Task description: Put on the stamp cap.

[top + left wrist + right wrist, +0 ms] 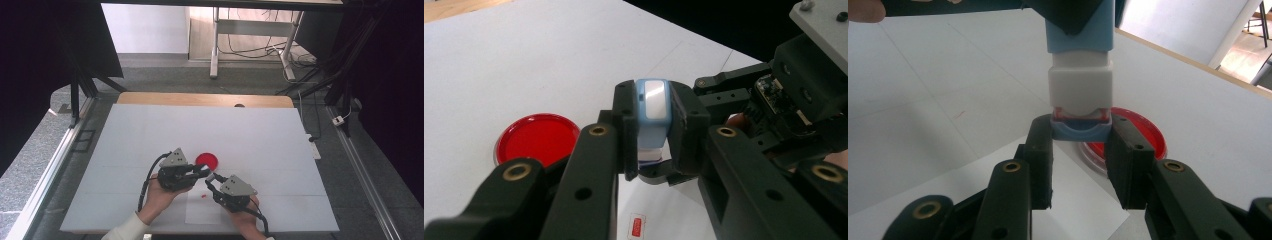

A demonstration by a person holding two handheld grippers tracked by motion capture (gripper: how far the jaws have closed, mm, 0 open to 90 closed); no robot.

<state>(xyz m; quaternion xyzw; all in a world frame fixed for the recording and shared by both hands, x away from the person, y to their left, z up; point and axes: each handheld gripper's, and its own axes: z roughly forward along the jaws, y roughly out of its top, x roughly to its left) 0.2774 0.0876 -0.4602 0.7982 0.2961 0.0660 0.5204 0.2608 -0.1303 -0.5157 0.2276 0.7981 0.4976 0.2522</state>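
While I hold both grippers steady near the lower middle of the high view, a small blue-and-white stamp (652, 107) is caught between them, lifted off the tabletop (150, 130). My left gripper (651, 135) has its fingers closed tight on the light-blue body, and my right gripper (1081, 145) has its fingers clamped on the blue cap at the other end, just below the white collar.

I judge the step in hand to be pulling that cap off. The risk is a skewed pull: if the two hands do not draw apart along the stamp's own line, the cap could jam, or the body could twist out of the left fingers and drop. A sudden release could also swing the inked end onto the white sheet of paper (1083, 210) or knock the red round pad (206, 160) lying just behind the grippers.

A white cover spreads over the tabletop, with a wooden edge showing at the top of the high view. Beyond lie grey carpet, dark curtains at both sides, desk legs and loose cables.
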